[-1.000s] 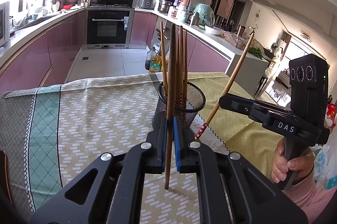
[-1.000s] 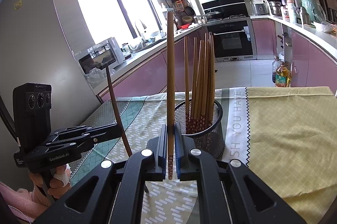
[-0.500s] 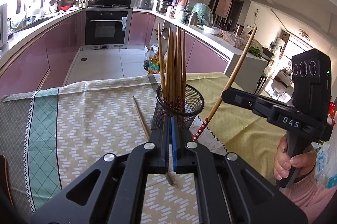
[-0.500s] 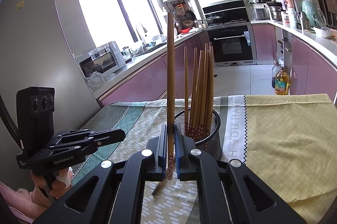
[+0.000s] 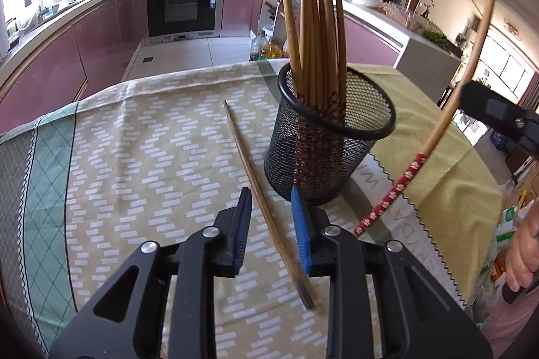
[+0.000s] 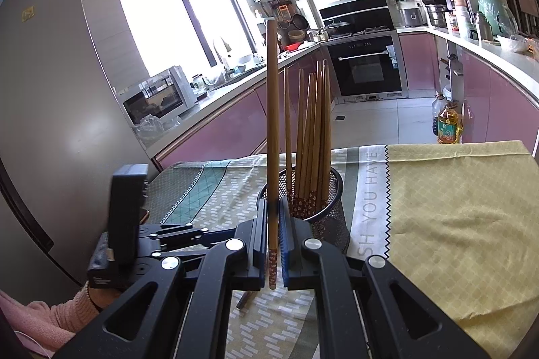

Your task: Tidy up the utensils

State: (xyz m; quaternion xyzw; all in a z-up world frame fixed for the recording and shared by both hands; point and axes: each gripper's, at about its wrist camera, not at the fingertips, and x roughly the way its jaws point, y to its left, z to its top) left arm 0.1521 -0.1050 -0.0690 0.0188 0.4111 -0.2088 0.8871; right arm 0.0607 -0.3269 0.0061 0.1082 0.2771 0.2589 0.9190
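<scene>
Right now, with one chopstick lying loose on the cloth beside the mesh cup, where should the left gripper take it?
Grip the chopstick near mid-shaft, from above, jaws across its width. It lies flat on the cloth, thick end toward the camera, already between the open left gripper fingers. Stay clear of the mesh cup at its right.

**Occlusions and cut-offs**

Loose chopstick (image 6: 243, 301): only its butt shows from my right wrist view, the rest is behind my fingers. Tablecloth print (image 6: 370, 187) is cut short at "SH YOU HAVE". Right gripper (image 5: 492, 114) is cropped at the frame edge.
</scene>
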